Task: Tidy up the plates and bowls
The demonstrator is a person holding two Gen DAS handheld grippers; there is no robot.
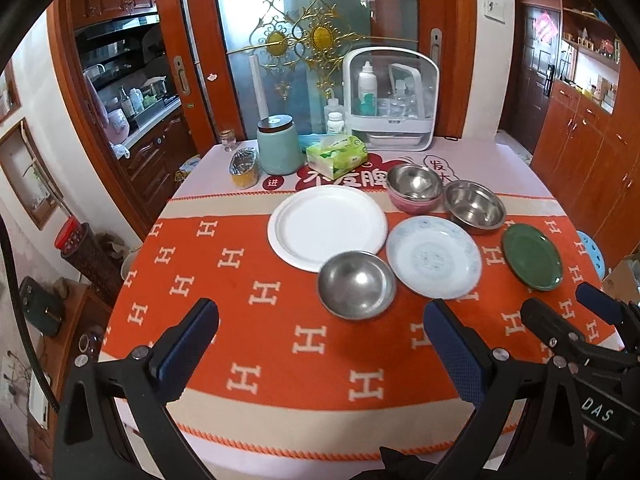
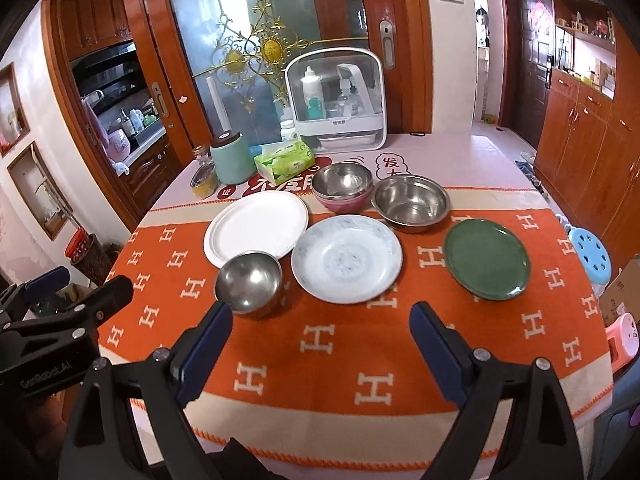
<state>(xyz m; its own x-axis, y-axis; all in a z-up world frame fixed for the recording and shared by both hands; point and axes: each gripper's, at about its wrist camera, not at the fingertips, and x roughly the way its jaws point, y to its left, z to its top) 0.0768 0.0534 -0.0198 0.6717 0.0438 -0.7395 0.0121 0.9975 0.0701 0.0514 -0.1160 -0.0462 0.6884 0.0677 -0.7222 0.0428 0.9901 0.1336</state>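
Note:
On the orange cloth lie a white plate [image 1: 326,226] [image 2: 256,228], a pale blue patterned plate [image 1: 434,256] [image 2: 346,258] and a green plate [image 1: 532,257] [image 2: 486,258]. A small steel bowl [image 1: 356,284] [image 2: 249,282] stands nearest. Behind are a steel bowl nested in a pink bowl [image 1: 414,188] [image 2: 343,186] and a wider steel bowl [image 1: 474,206] [image 2: 411,202]. My left gripper [image 1: 320,344] is open and empty, short of the small bowl. My right gripper [image 2: 320,338] is open and empty in front of the patterned plate; it also shows in the left wrist view [image 1: 568,312].
At the table's back stand a teal canister [image 1: 278,150] [image 2: 232,158], a tissue pack [image 1: 336,156] [image 2: 285,160], a jar with yellow contents [image 1: 244,168], and a white bottle rack [image 1: 390,98] [image 2: 336,98]. A blue stool [image 2: 590,256] stands right of the table.

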